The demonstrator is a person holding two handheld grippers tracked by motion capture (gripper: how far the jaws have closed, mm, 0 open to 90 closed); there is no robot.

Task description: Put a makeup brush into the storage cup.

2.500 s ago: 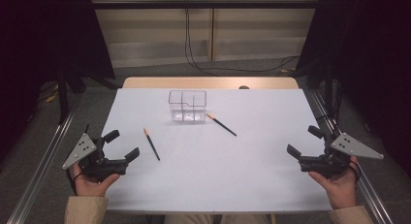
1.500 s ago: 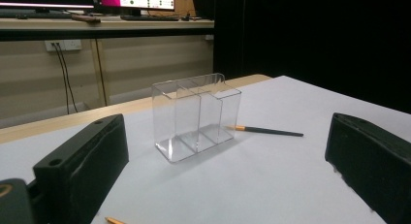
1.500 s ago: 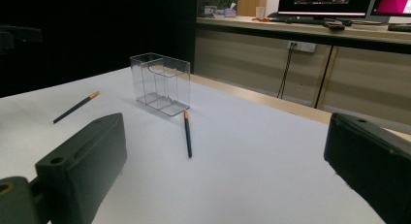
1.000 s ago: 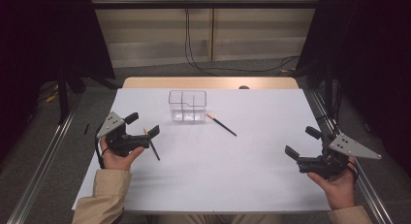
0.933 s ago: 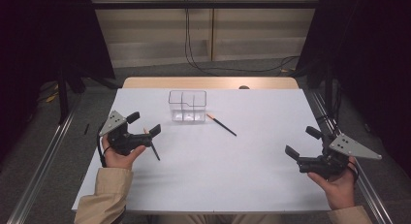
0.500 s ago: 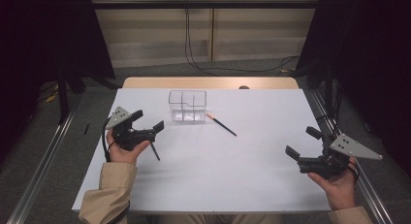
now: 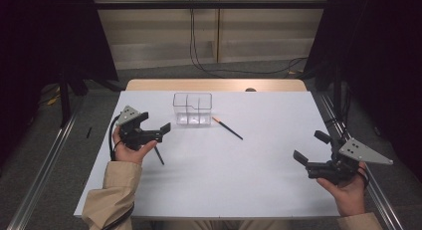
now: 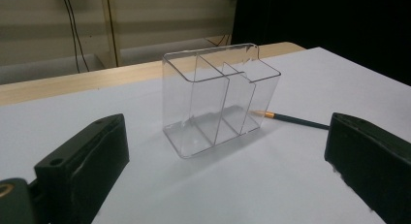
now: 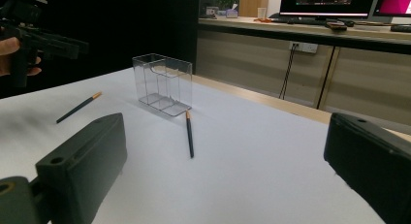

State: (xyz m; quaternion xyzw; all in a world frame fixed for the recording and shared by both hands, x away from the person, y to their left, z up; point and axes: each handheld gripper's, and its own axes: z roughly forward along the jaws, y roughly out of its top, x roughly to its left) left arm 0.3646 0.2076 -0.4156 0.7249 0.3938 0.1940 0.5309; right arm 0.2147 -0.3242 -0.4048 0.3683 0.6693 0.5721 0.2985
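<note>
High view: my left tool (image 7: 155, 132), open and empty, has moved past the near pencil (image 7: 158, 155) toward the clear holder (image 7: 192, 109); right tool (image 7: 309, 149) idles open.

Your clear plastic organizer (image 7: 192, 109) stands upright at the table's far middle, three compartments, all empty. One dark pencil (image 7: 227, 128) lies flat just right of it, orange tip nearly touching its base. A second dark pencil (image 7: 158, 155) lies flat, nearer you, to its left.
</note>
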